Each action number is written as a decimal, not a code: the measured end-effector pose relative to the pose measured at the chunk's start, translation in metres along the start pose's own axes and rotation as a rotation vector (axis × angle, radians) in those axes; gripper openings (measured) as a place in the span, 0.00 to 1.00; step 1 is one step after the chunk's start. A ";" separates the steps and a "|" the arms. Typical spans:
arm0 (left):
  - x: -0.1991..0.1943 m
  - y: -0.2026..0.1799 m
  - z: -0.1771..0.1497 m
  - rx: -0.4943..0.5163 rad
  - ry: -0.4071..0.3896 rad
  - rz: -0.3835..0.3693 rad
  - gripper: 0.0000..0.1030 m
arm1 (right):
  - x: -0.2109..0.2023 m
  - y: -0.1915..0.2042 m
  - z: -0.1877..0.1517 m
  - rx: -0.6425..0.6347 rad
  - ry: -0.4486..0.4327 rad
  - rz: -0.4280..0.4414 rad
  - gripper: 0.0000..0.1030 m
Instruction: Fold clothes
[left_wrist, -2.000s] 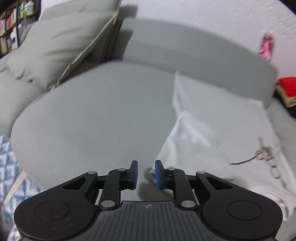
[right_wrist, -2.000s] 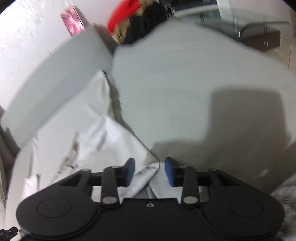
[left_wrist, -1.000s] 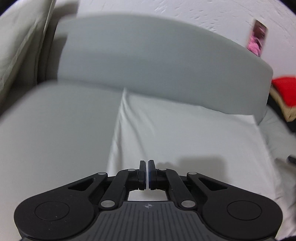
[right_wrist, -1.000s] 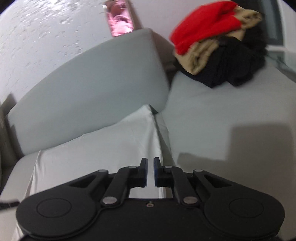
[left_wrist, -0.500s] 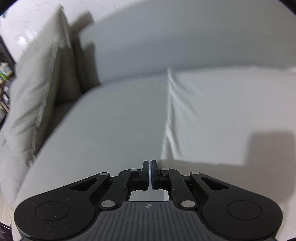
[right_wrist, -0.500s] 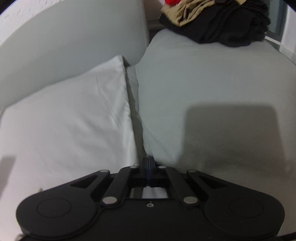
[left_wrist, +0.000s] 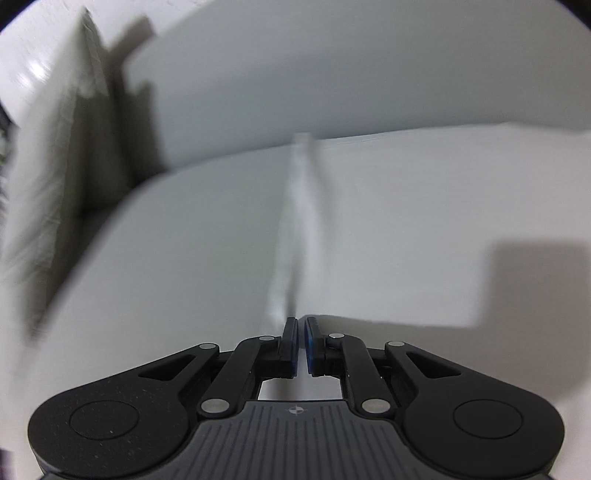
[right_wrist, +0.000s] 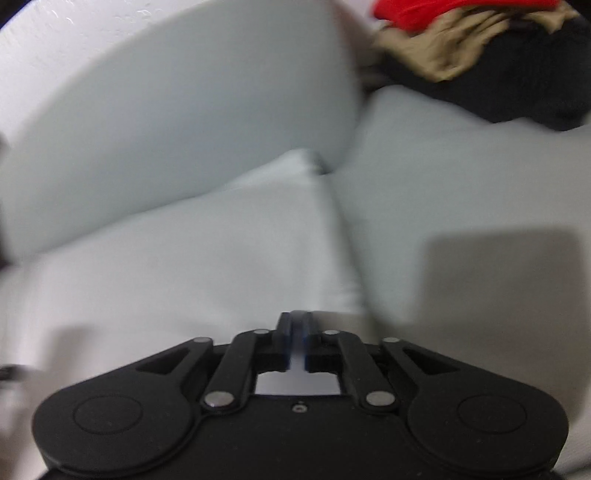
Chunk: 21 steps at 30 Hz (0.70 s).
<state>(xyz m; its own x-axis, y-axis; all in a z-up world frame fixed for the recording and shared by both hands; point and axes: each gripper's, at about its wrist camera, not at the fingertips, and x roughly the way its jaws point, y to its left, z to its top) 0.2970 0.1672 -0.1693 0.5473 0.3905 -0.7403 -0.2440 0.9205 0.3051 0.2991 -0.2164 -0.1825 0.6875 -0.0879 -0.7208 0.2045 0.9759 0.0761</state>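
White cloth (left_wrist: 424, 229), pale and flat, lies spread over the seat cushion (left_wrist: 177, 251) of a grey sofa, reaching back to where the seat meets the backrest (left_wrist: 332, 74). Both views are blurred, so what kind of garment it is cannot be told.

On the left wrist view the cloth's left edge runs as a raised, smeared ridge from the backrest straight down to the left gripper (left_wrist: 300, 345). The jaws there stand nearly together with a thin pale slit between the blue pads (left_wrist: 293, 347); whether cloth is pinched in that slit cannot be told. A beige pillow (left_wrist: 48, 177) leans upright at the sofa's left end, well left of the cloth. A dark square shadow falls on the cloth to the right of the gripper.

On the right wrist view the cloth (right_wrist: 177, 266) fills the seat left of the seam between two seat cushions, its far right corner poking up against the backrest (right_wrist: 177, 103). The right gripper (right_wrist: 295, 339) sits at the cloth's near right edge, jaws drawn close with a narrow pale strip showing between them; a firm hold cannot be confirmed. A pile of clothes (right_wrist: 480, 55), red on tan on black, rests on the neighbouring cushion (right_wrist: 461, 184) near the backrest, apart from the cloth.
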 end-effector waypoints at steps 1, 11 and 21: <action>0.001 0.003 0.000 -0.002 0.002 0.036 0.10 | 0.001 -0.011 0.001 0.037 0.014 -0.004 0.00; -0.060 0.044 -0.010 -0.146 -0.101 -0.208 0.11 | -0.082 -0.013 -0.006 0.168 -0.059 0.226 0.08; -0.024 -0.005 -0.004 0.057 -0.006 -0.166 0.20 | -0.035 0.031 -0.015 0.013 0.128 0.248 0.03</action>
<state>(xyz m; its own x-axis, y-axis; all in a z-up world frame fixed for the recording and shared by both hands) 0.2816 0.1531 -0.1555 0.5814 0.2332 -0.7795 -0.1040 0.9715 0.2130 0.2707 -0.1803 -0.1655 0.6241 0.1804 -0.7602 0.0503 0.9617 0.2695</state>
